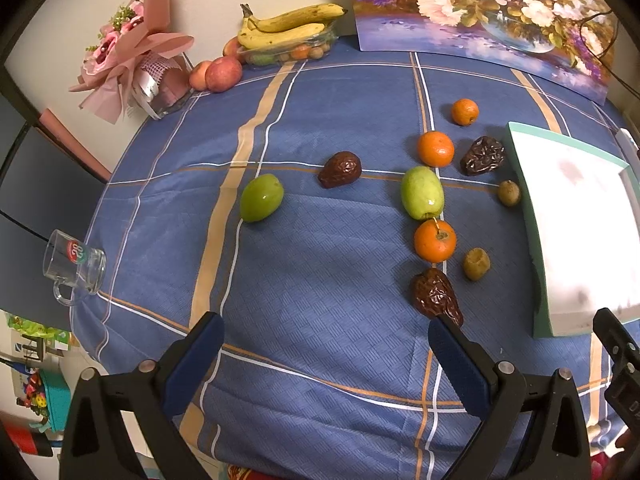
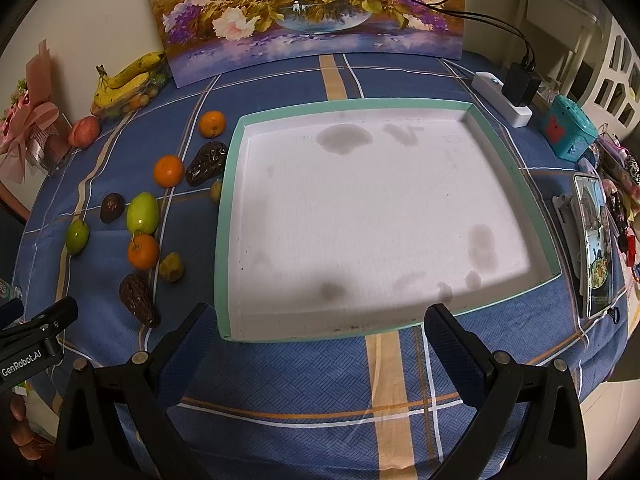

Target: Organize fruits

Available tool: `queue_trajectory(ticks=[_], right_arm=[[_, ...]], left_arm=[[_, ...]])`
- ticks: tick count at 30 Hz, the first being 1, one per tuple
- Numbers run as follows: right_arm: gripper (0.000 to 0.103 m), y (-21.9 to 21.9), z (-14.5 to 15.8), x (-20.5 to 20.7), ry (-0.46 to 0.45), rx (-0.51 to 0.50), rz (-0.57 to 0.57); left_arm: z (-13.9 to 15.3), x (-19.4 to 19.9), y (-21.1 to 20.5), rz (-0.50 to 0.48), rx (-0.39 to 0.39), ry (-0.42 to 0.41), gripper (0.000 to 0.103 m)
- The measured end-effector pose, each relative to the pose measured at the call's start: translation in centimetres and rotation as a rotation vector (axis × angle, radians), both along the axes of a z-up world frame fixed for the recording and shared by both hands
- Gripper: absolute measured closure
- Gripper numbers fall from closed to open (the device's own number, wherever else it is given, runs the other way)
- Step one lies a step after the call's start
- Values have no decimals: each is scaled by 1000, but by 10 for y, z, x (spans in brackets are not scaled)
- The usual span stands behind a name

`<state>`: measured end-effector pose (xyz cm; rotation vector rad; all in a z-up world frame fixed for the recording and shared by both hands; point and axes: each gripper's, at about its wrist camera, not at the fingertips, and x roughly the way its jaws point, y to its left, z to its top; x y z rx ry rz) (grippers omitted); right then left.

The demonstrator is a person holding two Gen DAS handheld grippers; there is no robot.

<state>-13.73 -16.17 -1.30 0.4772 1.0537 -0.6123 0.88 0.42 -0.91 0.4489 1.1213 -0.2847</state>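
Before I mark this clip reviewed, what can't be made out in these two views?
- Clear fruit container under the yellow bananas, left wrist view: its small contents are too small and covered to identify.
- White tray with teal rim, left wrist view: far side cut off by the image edge.
- Upright phone screen, right wrist view: too distorted to read.
- Left gripper, right wrist view: only one tip visible.

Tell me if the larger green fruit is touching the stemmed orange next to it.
Touching. In the left wrist view the green fruit meets the stemmed orange with no cloth between; the right wrist view agrees.
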Motion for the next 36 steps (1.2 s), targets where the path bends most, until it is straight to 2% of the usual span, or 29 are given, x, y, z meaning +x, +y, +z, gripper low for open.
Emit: queue_trajectory(ticks=[15,24,30,36], right_arm=[[0,0,-1,-1,3,4,2],[0,1,-2,0,6,5,5],[0,1,-1,3,6,5,13],[0,-1,13,6,-82,3,24]], left_arm=[[0,-2,0,-2,-1,1,0],[4,-2,7,-1,-34,8,0],[10,4,11,15,-125,1,0],[21,17,14,27,-237,-54,0]])
